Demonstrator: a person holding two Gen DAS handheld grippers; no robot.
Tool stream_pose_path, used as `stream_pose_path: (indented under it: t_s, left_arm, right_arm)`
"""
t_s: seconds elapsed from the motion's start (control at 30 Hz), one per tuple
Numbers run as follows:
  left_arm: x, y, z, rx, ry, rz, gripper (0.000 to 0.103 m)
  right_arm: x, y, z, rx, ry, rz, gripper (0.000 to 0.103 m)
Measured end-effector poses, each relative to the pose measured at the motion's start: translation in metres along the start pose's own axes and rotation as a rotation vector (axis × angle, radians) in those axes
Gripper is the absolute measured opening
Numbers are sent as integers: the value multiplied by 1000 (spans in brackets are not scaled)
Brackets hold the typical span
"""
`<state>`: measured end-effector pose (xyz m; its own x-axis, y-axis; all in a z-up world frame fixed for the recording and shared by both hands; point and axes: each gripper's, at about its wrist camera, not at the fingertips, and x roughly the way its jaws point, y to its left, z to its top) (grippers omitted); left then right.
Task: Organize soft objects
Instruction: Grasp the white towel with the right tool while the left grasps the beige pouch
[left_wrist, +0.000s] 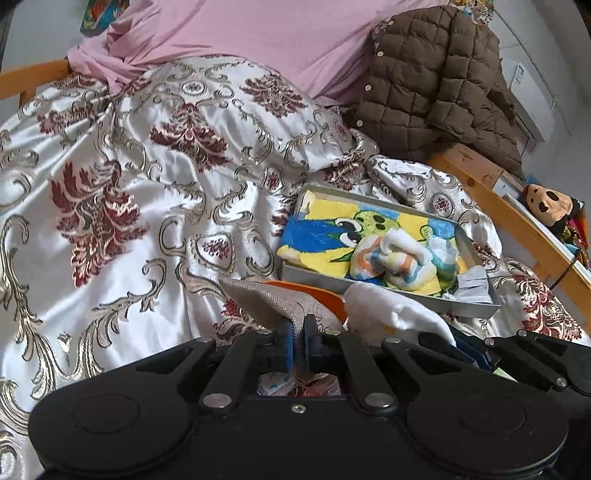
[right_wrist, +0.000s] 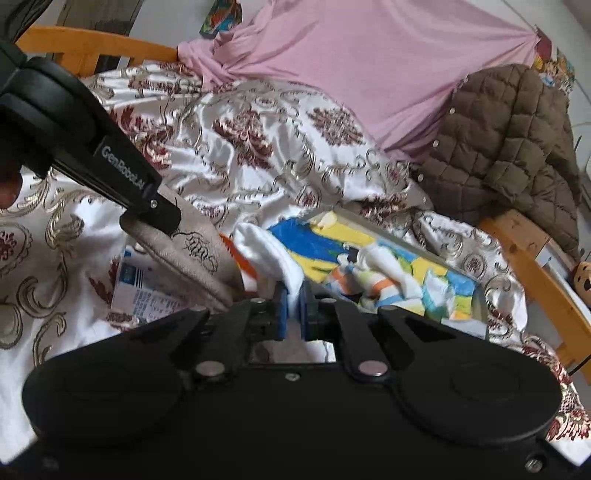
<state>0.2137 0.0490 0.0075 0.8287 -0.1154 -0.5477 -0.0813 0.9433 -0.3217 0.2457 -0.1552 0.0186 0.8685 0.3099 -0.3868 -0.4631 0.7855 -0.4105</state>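
Note:
My left gripper (left_wrist: 300, 325) is shut on the edge of a beige linen cloth (left_wrist: 266, 299) that carries a black line drawing and has something orange (left_wrist: 314, 291) under it. In the right wrist view the left gripper (right_wrist: 162, 218) pinches the same beige cloth (right_wrist: 199, 251) from the upper left. My right gripper (right_wrist: 293, 295) is shut on a white soft cloth (right_wrist: 266, 247), which lies just right of the beige one (left_wrist: 388, 310). Behind both stands a shallow grey box (left_wrist: 314, 276) holding a yellow-blue cartoon towel (left_wrist: 325, 236) and rolled striped socks (left_wrist: 391, 258).
Everything lies on a bed with a shiny white, red and gold patterned cover (left_wrist: 129, 184). A pink sheet (left_wrist: 258, 33) is at the back, a brown quilted jacket (left_wrist: 436, 81) at the back right. A wooden bed rail (left_wrist: 517, 218) and a plush toy (left_wrist: 546, 206) are at the right. Printed paper (right_wrist: 147, 284) lies under the beige cloth.

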Motion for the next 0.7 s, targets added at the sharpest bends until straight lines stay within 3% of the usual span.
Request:
stream_pose_path:
  t_s: [0.47,0.7]
  left_arm:
    - [-37,-1,15,-52,-60,-61,4]
    - [-56,-11,22,-8,-124,-104,4]
  right_arm:
    - [-42,-24,18,90,-219,-57,1]
    - [-48,-48,19,138,-257,-84,1]
